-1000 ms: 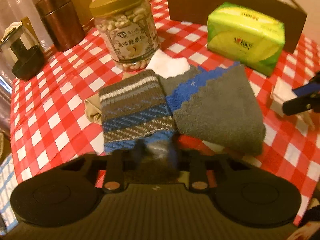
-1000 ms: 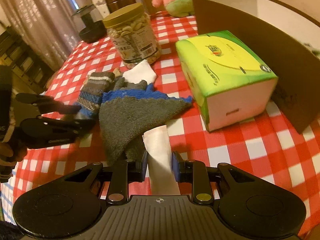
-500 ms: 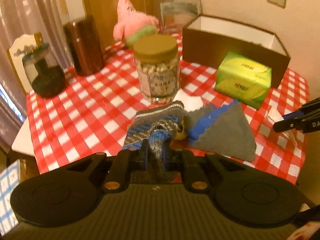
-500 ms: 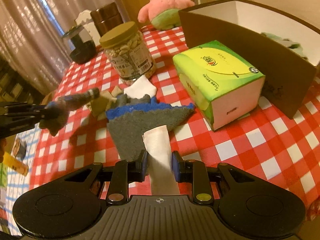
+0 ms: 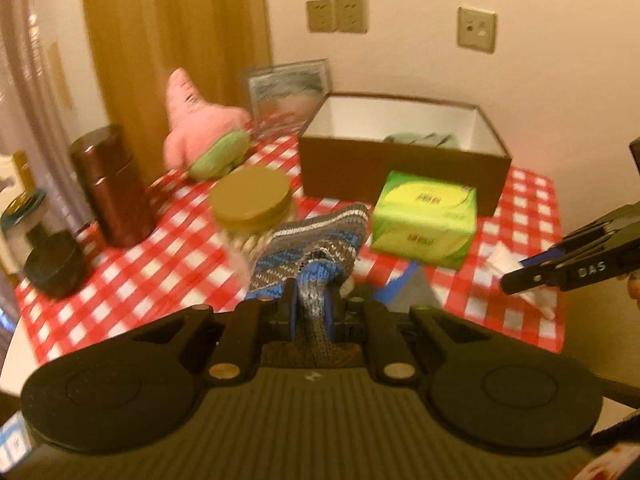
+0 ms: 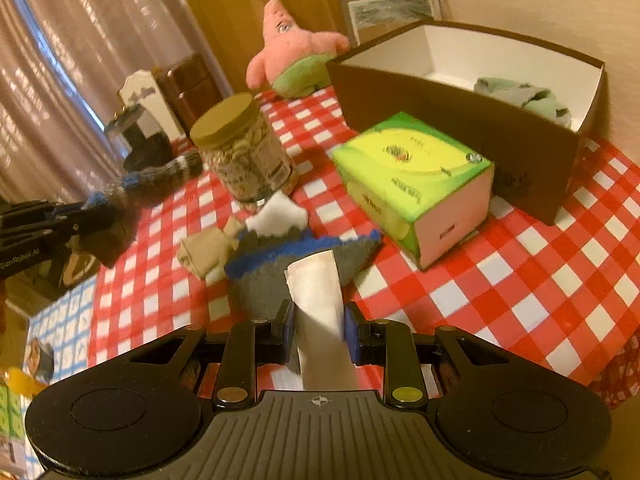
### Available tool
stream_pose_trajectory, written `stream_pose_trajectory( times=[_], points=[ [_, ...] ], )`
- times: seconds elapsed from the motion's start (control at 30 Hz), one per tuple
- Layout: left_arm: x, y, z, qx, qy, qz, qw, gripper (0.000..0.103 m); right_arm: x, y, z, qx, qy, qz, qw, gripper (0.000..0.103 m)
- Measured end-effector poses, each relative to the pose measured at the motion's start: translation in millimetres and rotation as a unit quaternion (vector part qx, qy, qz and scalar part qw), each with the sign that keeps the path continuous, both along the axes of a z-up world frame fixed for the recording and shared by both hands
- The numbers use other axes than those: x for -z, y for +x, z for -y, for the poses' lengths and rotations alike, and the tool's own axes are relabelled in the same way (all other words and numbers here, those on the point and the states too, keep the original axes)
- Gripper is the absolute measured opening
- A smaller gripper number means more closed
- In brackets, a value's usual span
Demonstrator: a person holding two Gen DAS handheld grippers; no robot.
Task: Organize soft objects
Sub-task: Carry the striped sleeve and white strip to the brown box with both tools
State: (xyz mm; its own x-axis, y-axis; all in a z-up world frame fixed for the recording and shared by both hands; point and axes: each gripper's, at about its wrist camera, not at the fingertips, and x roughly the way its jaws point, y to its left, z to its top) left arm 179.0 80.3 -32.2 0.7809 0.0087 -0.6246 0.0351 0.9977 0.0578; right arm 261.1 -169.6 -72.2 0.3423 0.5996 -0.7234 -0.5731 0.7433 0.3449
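My left gripper [image 5: 311, 304] is shut on a striped grey-and-blue knit sock [image 5: 316, 240] and holds it in the air above the table; it also shows in the right wrist view [image 6: 152, 180]. My right gripper [image 6: 318, 320] is shut on a folded white cloth [image 6: 316, 296]. A grey towel with a blue edge [image 6: 304, 256], a beige cloth [image 6: 206, 248] and a white cloth [image 6: 278, 216] lie on the checked tablecloth [image 6: 520, 280]. An open brown box [image 6: 460, 92] holds a pale green cloth [image 6: 524, 96].
A jar of nuts [image 6: 244, 152], a green tissue box [image 6: 412, 176], a pink starfish plush [image 6: 296, 60], a brown canister [image 5: 112, 192] and a dark glass jar [image 5: 48, 256] stand on the table. A picture frame [image 5: 288, 92] leans on the wall.
My left gripper has closed on the striped sock and lifted it off the table, rising and tilting up. My right gripper has risen a little with the white cloth.
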Motion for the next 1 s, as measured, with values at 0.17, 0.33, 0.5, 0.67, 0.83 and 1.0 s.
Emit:
stream_pose_trajectory(
  times=[0.17, 0.33, 0.5, 0.67, 0.83, 1.0],
  points=[
    [-9.7, 34.5, 7.0, 0.027, -0.01, 0.019, 0.9994, 0.012, -20.7, 20.0, -10.5, 0.02, 0.032, 0.004, 0.999, 0.026],
    [-21.4, 78.2, 5.3, 0.034, -0.014, 0.031, 0.9988, 0.012, -35.6, 48.0, -30.0, 0.023, 0.06, 0.012, 0.998, 0.026],
    [-32.8, 125.2, 1.2, 0.038, -0.012, 0.045, 0.9982, 0.012, -39.6, 88.8, -50.9, 0.033, 0.096, 0.005, 0.995, 0.026],
    [-38.6, 176.7, -4.6, 0.031, -0.014, 0.048, 0.9983, 0.012, -39.9, 135.6, -65.5, 0.052, 0.117, 0.01, 0.992, 0.026],
    [-35.4, 227.4, 4.2, 0.04, -0.014, 0.045, 0.9981, 0.012, -37.0, 184.5, -70.0, 0.083, 0.124, 0.016, 0.989, 0.026],
    [-24.9, 276.3, 22.4, 0.052, -0.025, 0.035, 0.9977, 0.012, -30.7, 231.6, -63.6, 0.122, 0.124, 0.022, 0.984, 0.026]
  ],
)
